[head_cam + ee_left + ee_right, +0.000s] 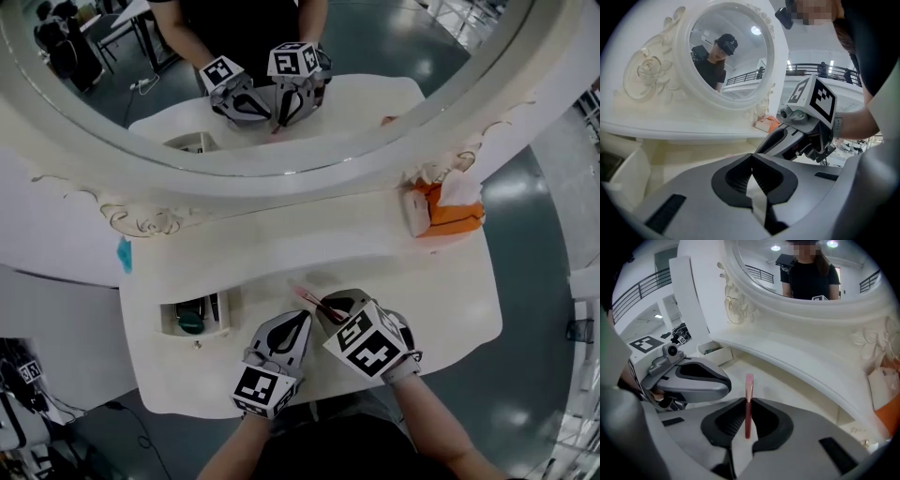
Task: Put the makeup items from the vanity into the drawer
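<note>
Right claw (749, 401) clenches a pink makeup stick (749, 380) (left claw (752, 158) closed on nothing).

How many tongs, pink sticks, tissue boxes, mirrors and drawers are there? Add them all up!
Tongs: 2, the left tongs and the right tongs
Pink makeup stick: 1
Orange tissue box: 1
Mirror: 1
Open drawer: 1
Total: 6

Head view: overhead, looking steeply down on the bench (441, 309). Left hand-held gripper (301, 319) and right hand-held gripper (330, 306) sit close below, mirror (281, 66) at top.

Left gripper view: low along its jaws, facing the mirror and the right hand-held gripper.

Right gripper view: looks past the left hand-held gripper to the open drawer (710, 352).

All three share the orange tissue pack (448, 214).
</note>
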